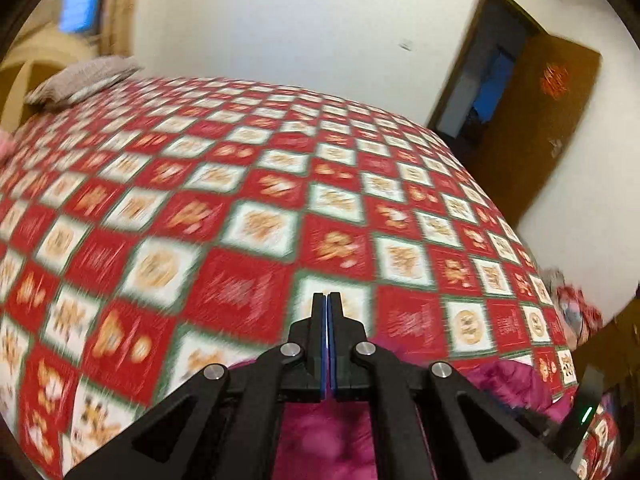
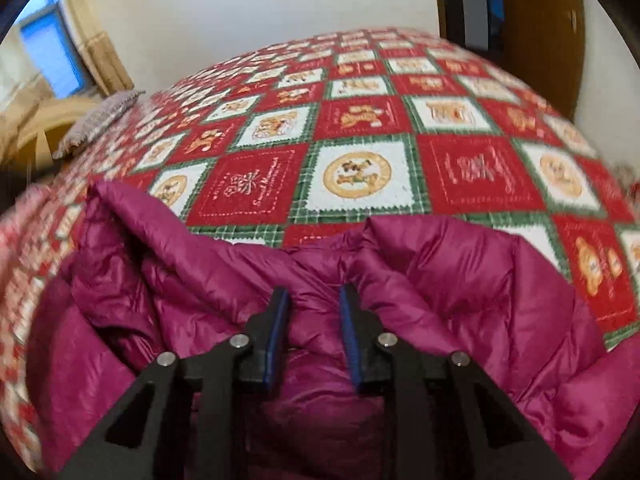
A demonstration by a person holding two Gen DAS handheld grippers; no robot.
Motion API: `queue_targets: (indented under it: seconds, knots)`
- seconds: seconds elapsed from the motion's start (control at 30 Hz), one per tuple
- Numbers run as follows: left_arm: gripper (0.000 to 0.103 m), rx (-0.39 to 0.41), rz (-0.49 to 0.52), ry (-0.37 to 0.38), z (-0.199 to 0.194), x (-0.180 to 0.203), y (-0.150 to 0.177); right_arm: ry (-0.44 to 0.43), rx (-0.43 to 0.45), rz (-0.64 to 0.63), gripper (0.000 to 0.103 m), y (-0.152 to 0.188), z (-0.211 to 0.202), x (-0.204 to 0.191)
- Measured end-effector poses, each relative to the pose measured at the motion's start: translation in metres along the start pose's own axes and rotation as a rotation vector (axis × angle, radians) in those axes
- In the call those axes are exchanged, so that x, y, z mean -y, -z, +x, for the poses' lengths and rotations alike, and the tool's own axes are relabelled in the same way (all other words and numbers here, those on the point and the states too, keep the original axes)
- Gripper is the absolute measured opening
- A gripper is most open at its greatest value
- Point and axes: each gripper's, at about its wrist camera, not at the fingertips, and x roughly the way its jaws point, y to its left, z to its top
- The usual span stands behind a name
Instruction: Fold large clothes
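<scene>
A magenta puffer jacket (image 2: 460, 280) was seen lying rumpled on the red-and-white checked bedspread (image 2: 360, 128), directly under and ahead of the right tongs (image 2: 314, 296), with quilted folds heaped to both sides of them and its far edge just beyond their tips. The right tongs were held parted above the fabric, a ridge of the jacket showing in the gap between the blue-padded fingers (image 2: 280, 320), though contact with it could not be told. The left tongs (image 1: 327, 300) were clenched, pad against pad, with nothing visibly caught between them; only a patch of the same jacket was glimpsed below and behind their tips, while bare bedspread stretched ahead of them. That view was smeared by motion blur, so finer detail there could not be judged. The step in hand was judged to be an early one: the garment appeared unspread and unfolded, and a hold on it was apparently being sought. The next move was judged to call for the right tongs to be lowered and closed on an edge or ridge of cloth, and for the left tongs to be opened and brought back to the jacket, so that it could be pulled flat. The jacket's long axis appeared to run across the right tongs, from their left to their right; which end was collar or hem could not be told from the bunched folds
</scene>
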Motion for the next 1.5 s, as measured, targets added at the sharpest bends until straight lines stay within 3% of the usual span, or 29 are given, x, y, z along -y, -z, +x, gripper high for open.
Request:
queue_targets:
  seconds: [0.13,0.27,0.4,0.47,0.53,0.7,0.77,0.83,1.0,1.3,1.4,1.5]
  knots:
    - [0.0,-0.122,0.103,-0.042,0.048,0.045,-0.005,0.024,0.023,-0.036,0.028,0.003,-0.003,-0.005]
    - [0.0,-0.247,0.136,-0.186,0.075,0.044,0.037,0.007,0.029,-0.027,0.029,0.002,0.0,-0.002]
    - [0.0,-0.188,0.113,-0.216,0.061,0.007,0.086,-0.023,0.035,-0.018,0.03,0.002,0.001,-0.002]
    - [0.0,-0.093,0.082,-0.155,0.053,-0.006,0.101,-0.027,0.034,-0.018,0.03,0.001,0.002,-0.003]
    - [0.0,-0.072,0.052,-0.147,0.056,-0.009,0.103,-0.018,0.03,-0.02,0.031,0.001,0.002,-0.004]
    - [0.0,-0.058,0.115,-0.218,0.064,0.004,0.1,0.034,0.032,-0.021,0.037,-0.005,-0.02,-0.006]
    - [0.0,-0.055,0.11,-0.211,0.063,0.002,0.101,0.122,0.043,-0.034,0.044,-0.005,-0.025,-0.004]
    - [0.0,-0.054,0.097,-0.192,0.062,-0.002,0.1,0.138,-0.016,-0.049,0.044,-0.001,-0.01,0.0]
    - [0.0,-0.052,0.102,-0.197,0.063,0.001,0.101,0.214,0.025,-0.108,0.045,0.004,0.003,-0.01]
    - [0.001,-0.054,0.145,-0.249,0.068,0.009,0.1,0.23,0.049,-0.115,0.046,0.004,0.003,-0.012]
    - [0.001,-0.072,0.167,-0.259,0.067,0.012,0.097,0.226,0.026,-0.117,0.05,0.001,0.004,-0.013]
    - [0.0,-0.092,0.221,-0.249,0.048,0.016,0.096,0.21,0.008,-0.091,0.06,-0.002,-0.015,-0.012]
